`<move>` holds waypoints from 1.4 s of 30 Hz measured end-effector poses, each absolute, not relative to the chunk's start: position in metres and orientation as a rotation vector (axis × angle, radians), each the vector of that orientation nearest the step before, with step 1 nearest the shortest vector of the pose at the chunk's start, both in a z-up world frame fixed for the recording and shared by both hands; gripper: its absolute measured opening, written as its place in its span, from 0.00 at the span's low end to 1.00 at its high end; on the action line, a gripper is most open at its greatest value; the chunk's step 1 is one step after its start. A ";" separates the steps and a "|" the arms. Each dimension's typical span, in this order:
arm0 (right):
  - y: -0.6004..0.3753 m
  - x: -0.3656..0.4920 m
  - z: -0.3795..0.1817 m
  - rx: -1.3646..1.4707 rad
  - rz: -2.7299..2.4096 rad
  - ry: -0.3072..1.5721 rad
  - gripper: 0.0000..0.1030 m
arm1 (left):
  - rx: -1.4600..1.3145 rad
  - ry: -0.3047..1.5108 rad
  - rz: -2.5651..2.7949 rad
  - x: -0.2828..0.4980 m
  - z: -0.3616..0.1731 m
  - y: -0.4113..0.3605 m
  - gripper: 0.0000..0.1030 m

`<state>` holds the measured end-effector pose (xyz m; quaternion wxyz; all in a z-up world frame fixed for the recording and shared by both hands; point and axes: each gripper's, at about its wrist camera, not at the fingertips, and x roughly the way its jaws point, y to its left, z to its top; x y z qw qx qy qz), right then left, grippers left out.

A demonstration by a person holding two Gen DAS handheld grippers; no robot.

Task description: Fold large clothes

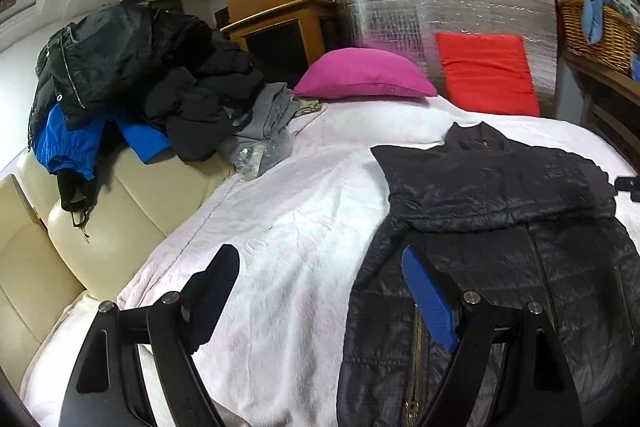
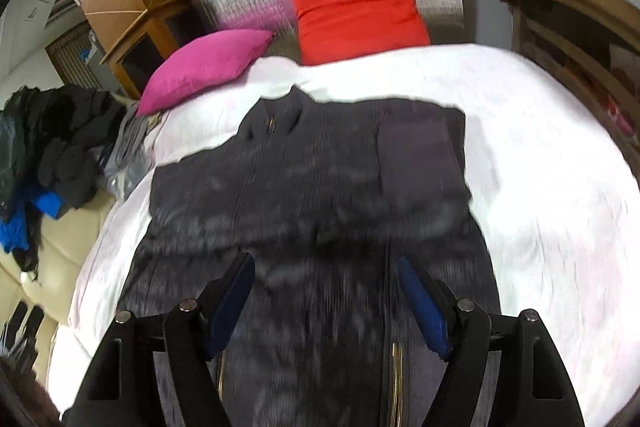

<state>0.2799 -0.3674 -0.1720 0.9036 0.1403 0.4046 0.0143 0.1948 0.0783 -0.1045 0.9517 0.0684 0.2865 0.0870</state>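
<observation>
Left wrist first: left gripper (image 1: pixel 320 291) w/ fingers spread wide, nothing between, over white blanket (image 1: pixel 280 227) beside black quilted jacket (image 1: pixel 500 195), sleeves folded in; clothes pile (image 1: pixel 140 75) on cream sofa (image 1: pixel 80 227) far left. Right wrist, blurred: right gripper (image 2: pixel 326 293) spread wide, empty, above jacket's lower half, pink pillow (image 2: pixel 208 67) + red cushion (image 2: pixel 356 11) beyond collar.

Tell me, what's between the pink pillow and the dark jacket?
Only bare white blanket lies between the pink pillow and the dark jacket; both wrist views show it.
</observation>
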 end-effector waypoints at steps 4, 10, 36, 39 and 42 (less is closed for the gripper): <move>-0.380 0.327 -0.183 0.280 -0.026 0.849 0.75 | 0.150 0.604 0.181 0.213 -0.110 0.077 0.81; -0.407 0.378 -0.231 0.289 -0.119 0.938 0.75 | 0.146 0.634 0.177 0.233 -0.118 0.073 0.81; -0.407 0.122 -0.160 0.275 0.042 0.825 0.77 | 0.157 0.642 0.036 0.156 -0.106 0.049 0.84; -0.416 0.081 -0.174 0.314 0.035 0.864 0.77 | 0.073 0.755 -0.053 0.139 -0.125 0.068 0.88; -0.425 0.050 -0.190 0.354 0.020 0.890 0.77 | 0.017 0.860 -0.047 0.125 -0.156 0.093 0.88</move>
